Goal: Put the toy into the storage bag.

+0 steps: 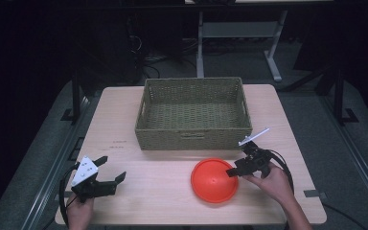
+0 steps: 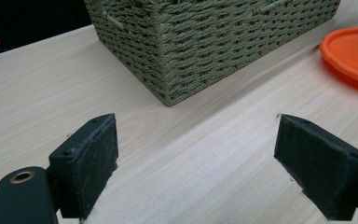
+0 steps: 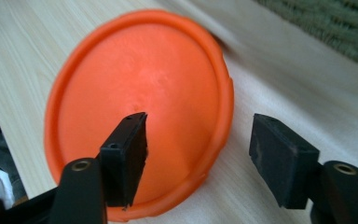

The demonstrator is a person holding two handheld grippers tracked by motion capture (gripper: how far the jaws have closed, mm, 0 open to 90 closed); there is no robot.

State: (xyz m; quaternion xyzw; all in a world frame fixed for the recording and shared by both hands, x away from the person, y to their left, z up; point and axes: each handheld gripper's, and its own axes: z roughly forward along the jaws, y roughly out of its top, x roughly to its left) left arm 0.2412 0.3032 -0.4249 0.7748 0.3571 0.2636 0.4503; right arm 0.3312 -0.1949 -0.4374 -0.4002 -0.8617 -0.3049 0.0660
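1. Nearest me in the high view, my left claw [image 1: 111, 168] hangs low over the near left corner of the table [image 1: 124, 191], its jaws spread wide with nothing between them.
2. My right claw [image 1: 231, 171] sits at the near right, its tips at the right edge of the orange plate [image 1: 214, 180]. Its jaws are apart and straddle the plate's rim: one over the plate, one outside over bare wood. I see no pad pressing on the rim, so it is released, not grasping.
3. The plate lies flat on the table, just in front of the basket [image 1: 194, 115], right of the middle.
4. The table is pale wood with a fine straight grain. The woven, olive-green basket stands toward its far edge.
5. Beyond the table the room is dark: grey floor, the legs of a white frame [image 1: 273, 62], black stands and cables.
6. The right claw view gives what the high view cannot: the plate's [image 3: 140, 102] raised rim and shallow face, and the gap between the outer pad [image 3: 279, 158] and that rim.
7. The left claw view shows the basket's [image 2: 205, 42] near corner and tight weave close up, with a slice of the plate [image 2: 354, 51] at the right edge, well apart from those pads [image 2: 93, 163].
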